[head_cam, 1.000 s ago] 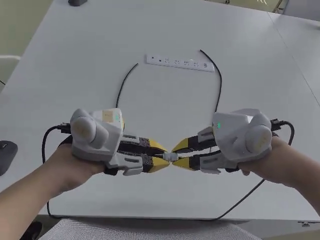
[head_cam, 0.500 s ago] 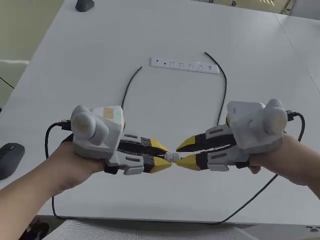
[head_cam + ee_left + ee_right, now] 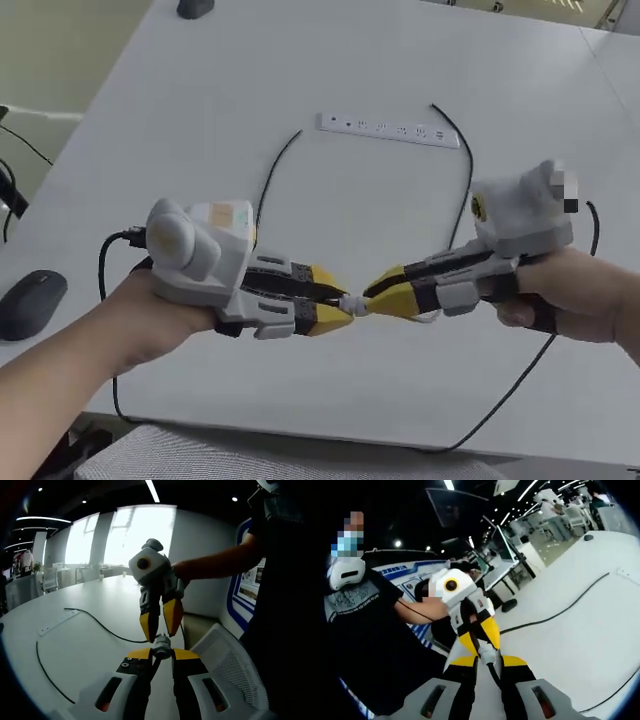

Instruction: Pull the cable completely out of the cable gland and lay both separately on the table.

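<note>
A: Writing anywhere?
B: Print on the shirt (image 3: 350, 600), too blurred to read.
A: Jaws?
B: Left gripper (image 3: 345, 310) is clamped on the gland (image 3: 354, 303), held above the table (image 3: 330, 60) at 6 o'clock from the strip (image 3: 390, 130). Right gripper (image 3: 373, 297), at the gland's 3 o'clock, pinches the cable (image 3: 493, 670), jaws nearly together.

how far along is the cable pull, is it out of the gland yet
Done: nothing finished; the cable still enters the gland. In hand: left gripper clamps the gland, right gripper grips the cable, both held above the table. Left: draw the cable fully out, then lay both down apart.
</note>
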`<action>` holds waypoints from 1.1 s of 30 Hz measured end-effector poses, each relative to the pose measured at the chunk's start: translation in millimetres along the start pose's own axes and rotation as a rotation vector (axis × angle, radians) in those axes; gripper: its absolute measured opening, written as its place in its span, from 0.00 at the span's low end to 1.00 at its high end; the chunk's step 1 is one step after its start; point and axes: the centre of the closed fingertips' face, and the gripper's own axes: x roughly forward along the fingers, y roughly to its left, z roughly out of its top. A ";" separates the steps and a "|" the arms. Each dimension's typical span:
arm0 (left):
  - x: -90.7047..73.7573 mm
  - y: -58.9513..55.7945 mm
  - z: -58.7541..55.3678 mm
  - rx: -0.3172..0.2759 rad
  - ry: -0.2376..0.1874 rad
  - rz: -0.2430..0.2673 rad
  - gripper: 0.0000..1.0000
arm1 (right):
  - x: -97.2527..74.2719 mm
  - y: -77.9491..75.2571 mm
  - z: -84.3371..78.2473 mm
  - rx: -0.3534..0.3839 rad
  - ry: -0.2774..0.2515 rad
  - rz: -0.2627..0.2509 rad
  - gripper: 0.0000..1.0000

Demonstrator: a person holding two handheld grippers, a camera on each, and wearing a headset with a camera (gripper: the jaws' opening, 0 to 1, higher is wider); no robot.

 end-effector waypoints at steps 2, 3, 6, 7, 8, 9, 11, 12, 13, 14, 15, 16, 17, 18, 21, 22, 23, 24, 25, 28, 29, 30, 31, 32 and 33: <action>1.6 -0.6 1.2 0.008 0.002 0.004 0.15 | 0.5 0.1 -3.4 0.004 0.016 0.015 0.13; 2.4 -1.0 1.6 0.018 0.007 0.007 0.15 | 0.3 1.9 -5.2 0.022 0.023 0.028 0.12; 5.2 -5.6 6.3 0.031 0.007 0.005 0.15 | 0.4 7.9 -7.3 0.046 0.027 0.069 0.11; 6.3 -6.3 7.1 0.036 0.010 0.005 0.15 | 0.3 9.1 -7.5 0.055 0.027 0.078 0.09; 7.8 -7.6 8.4 0.039 0.013 0.004 0.15 | 0.0 8.4 -8.9 0.063 0.032 0.081 0.09; 8.7 -8.0 8.4 0.040 0.019 0.004 0.15 | -0.3 8.8 -9.6 0.069 0.034 0.084 0.09; 11.2 -7.4 6.1 0.044 0.029 0.006 0.15 | -1.9 7.6 -11.8 0.071 0.041 0.088 0.09; 12.7 -6.6 4.8 0.041 0.031 0.005 0.15 | -2.7 8.4 -13.5 0.065 0.048 0.095 0.08; 13.8 -7.5 4.4 0.033 0.033 0.002 0.15 | -3.6 8.9 -15.2 0.057 0.058 0.101 0.08; 15.1 -7.5 3.3 0.031 0.036 0.002 0.15 | -4.5 9.0 -17.7 0.017 0.071 0.098 0.08; 15.7 -7.2 2.5 0.031 0.039 0.005 0.15 | -4.8 8.0 -17.9 -0.016 0.075 0.093 0.08; 16.1 -6.5 1.6 0.027 0.039 0.007 0.15 | -5.3 9.0 -18.7 -0.030 0.083 0.092 0.08; 16.8 -5.7 1.0 0.011 0.038 0.010 0.15 | -5.8 8.7 -18.8 -0.046 0.087 0.088 0.07; 17.3 -4.3 0.3 0.009 0.038 0.016 0.15 | -5.9 7.0 -18.4 -0.073 0.089 0.077 0.07; 17.8 -0.1 -1.1 -0.019 0.040 0.026 0.15 | -5.7 3.9 -17.3 -0.162 0.103 0.044 0.07; 17.4 1.3 -1.1 -0.020 0.040 0.033 0.15 | -5.4 2.8 -15.9 -0.198 0.104 0.021 0.07; 16.6 2.8 -0.6 -0.027 0.039 0.035 0.15 | -5.8 2.8 -14.8 -0.226 0.110 0.003 0.07; 16.0 3.8 -0.2 -0.037 0.037 0.037 0.15 | -5.8 2.8 -13.6 -0.254 0.110 -0.011 0.07; 15.3 5.0 0.4 -0.046 0.036 0.040 0.15 | -5.8 2.1 -12.3 -0.281 0.109 -0.029 0.07; 14.5 6.8 0.4 -0.063 0.035 0.040 0.15 | -5.5 1.2 -11.4 -0.409 0.127 -0.087 0.07; 14.3 7.7 0.0 -0.071 0.035 0.041 0.15 | -5.4 0.6 -11.0 -0.444 0.128 -0.102 0.07; 14.1 7.6 -1.0 -0.083 0.035 0.031 0.15 | -5.4 0.6 -13.1 -0.490 0.137 -0.107 0.07; 13.9 7.7 -1.5 -0.093 0.036 0.028 0.15 | -5.5 -1.1 -13.0 -0.532 0.138 -0.125 0.07; 13.8 8.2 -1.3 -0.098 0.034 0.032 0.15 | -5.2 -2.5 -13.2 -0.571 0.132 -0.149 0.07; 14.2 7.4 -1.0 -0.115 0.032 0.029 0.15 | -5.2 -2.4 -13.8 -0.578 0.133 -0.153 0.07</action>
